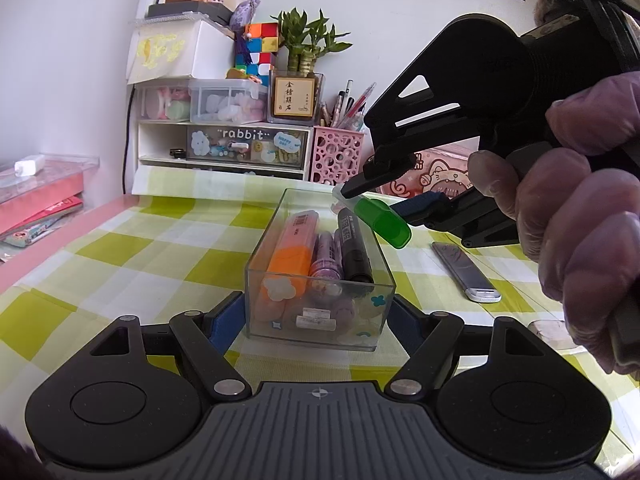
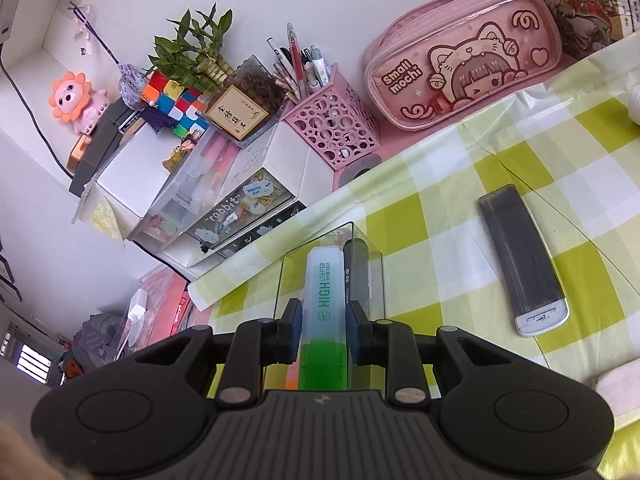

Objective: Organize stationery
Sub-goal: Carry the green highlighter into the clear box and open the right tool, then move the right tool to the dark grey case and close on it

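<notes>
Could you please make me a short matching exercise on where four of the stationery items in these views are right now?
Things:
1. green-capped highlighter
2. orange highlighter
3. grey flat case with a white end
4. pink perforated pen holder

Places:
A. lying in the clear plastic box
B. flat on the checked cloth, right of the box
C. clamped in the right gripper
D. back by the wall, full of pens

Pairs: 1-C, 2-A, 3-B, 4-D

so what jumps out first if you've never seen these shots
The green highlighter clamped in the right gripper, hanging above the far end of the clear box. That box sits on the green checked cloth between the left gripper's pads, already holding an orange highlighter, purple markers and a black marker.
</notes>
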`<action>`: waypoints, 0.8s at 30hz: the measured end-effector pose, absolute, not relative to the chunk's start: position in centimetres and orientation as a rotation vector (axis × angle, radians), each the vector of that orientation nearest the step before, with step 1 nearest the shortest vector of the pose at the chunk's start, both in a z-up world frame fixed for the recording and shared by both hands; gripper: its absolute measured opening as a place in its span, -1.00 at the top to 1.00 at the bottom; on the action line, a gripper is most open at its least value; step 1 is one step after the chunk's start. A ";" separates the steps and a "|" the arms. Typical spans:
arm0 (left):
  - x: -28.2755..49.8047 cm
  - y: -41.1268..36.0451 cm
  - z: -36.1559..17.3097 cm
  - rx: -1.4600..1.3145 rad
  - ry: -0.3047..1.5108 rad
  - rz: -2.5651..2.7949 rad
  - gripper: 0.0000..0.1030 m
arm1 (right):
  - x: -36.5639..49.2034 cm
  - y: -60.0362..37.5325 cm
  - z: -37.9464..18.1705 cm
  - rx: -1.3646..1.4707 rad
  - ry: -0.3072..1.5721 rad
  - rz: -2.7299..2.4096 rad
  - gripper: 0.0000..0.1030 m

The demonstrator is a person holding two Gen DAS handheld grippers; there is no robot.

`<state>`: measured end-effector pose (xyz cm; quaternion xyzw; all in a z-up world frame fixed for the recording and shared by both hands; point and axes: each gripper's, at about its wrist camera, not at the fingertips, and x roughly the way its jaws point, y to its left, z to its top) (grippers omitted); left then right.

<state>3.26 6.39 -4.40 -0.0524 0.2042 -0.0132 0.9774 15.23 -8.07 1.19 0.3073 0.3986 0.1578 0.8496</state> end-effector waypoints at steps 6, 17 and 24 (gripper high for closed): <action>3.3 6.4 -4.4 -0.104 0.412 -0.026 -0.45 | 15.4 -7.6 1.3 0.633 0.839 0.345 0.51; 3.2 6.3 -4.4 -0.105 0.411 -0.026 -0.45 | 14.6 -8.1 2.4 0.592 0.814 0.370 0.35; 3.2 6.2 -4.5 -0.101 0.411 -0.025 -0.45 | 12.6 -11.2 3.3 0.465 0.764 0.330 0.06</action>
